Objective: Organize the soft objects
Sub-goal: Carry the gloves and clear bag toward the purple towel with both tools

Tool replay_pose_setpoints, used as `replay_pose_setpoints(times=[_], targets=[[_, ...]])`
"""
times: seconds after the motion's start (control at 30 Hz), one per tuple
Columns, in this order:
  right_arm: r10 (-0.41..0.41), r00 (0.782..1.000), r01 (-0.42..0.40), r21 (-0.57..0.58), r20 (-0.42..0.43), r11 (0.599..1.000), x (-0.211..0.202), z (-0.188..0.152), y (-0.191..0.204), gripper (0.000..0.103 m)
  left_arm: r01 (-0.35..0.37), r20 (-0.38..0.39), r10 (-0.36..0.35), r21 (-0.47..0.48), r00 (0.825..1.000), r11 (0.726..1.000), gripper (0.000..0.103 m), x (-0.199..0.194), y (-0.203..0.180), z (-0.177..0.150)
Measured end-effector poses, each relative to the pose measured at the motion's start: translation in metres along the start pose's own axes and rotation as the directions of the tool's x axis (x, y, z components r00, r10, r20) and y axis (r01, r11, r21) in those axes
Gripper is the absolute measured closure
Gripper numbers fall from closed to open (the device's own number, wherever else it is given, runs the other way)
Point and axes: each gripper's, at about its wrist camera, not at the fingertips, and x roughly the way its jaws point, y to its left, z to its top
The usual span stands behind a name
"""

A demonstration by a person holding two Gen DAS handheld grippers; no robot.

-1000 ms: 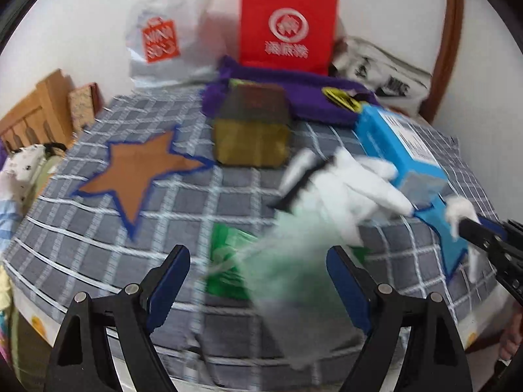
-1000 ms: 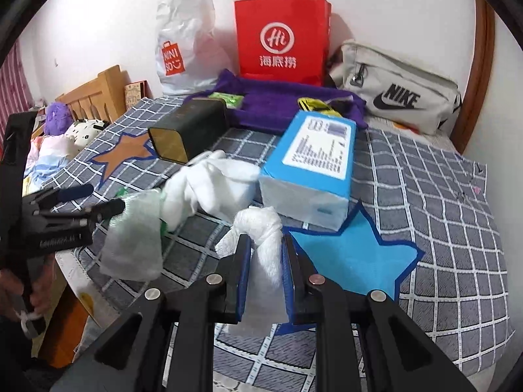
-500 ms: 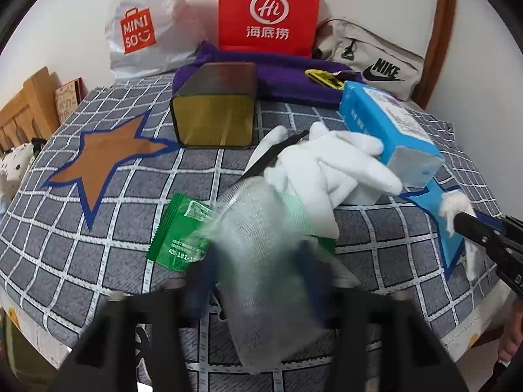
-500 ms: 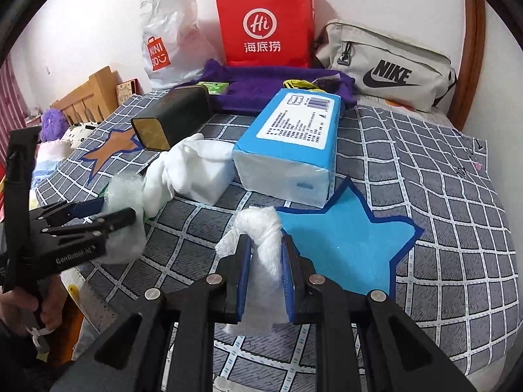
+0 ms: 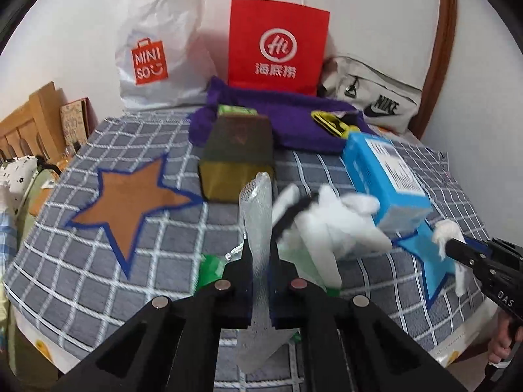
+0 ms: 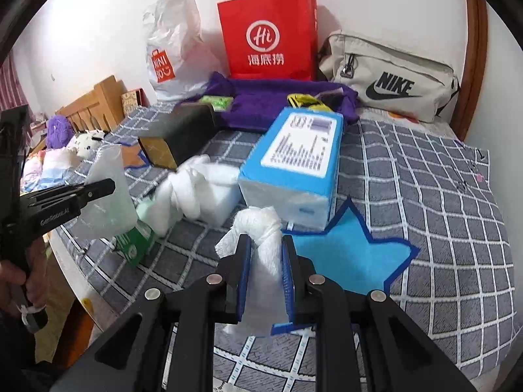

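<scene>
My left gripper [image 5: 260, 254] is shut on a translucent foam net sleeve [image 5: 256, 209] and holds it upright above the bed; the sleeve also shows in the right wrist view [image 6: 108, 196]. My right gripper [image 6: 266, 254] is shut on a crumpled white tissue [image 6: 261, 228] above a blue felt star [image 6: 346, 254]; this gripper and tissue show at the right of the left wrist view [image 5: 447, 233]. White gloves [image 5: 330, 222] lie beside a blue tissue pack [image 5: 385, 176]. A green packet [image 6: 134, 245] lies near the front edge.
A dark box with a gold end [image 5: 235, 160] lies mid-bed, an orange felt star [image 5: 130, 202] to its left. At the back are a purple cloth [image 5: 287, 121], a red paper bag [image 5: 278, 39], a white Miniso bag [image 5: 157, 49] and a Nike bag [image 6: 392, 78].
My left gripper has closed on the foam net sleeve and lifted it upright. My right gripper has kept its hold on the tissue and moved a little forward.
</scene>
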Motion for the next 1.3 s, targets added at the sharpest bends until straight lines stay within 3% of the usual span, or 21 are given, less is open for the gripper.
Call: replay_pose_setpoints(times=[0.57,1.3], targets=[[-0.020,0.999,0.020,-0.012,0.031,1.000,0.003,0.059,-0.020,0.085,-0.053,0.021,0.053,0.031,0.998,0.998,0.096,0.010,-0.001,0.069],[-0.060,0.996,0.062,-0.025,0.062,0.998,0.044,0.139,-0.041,0.085,-0.189,-0.002,0.190,0.061,0.982,0.980,0.096,0.053,0.008,0.136]])
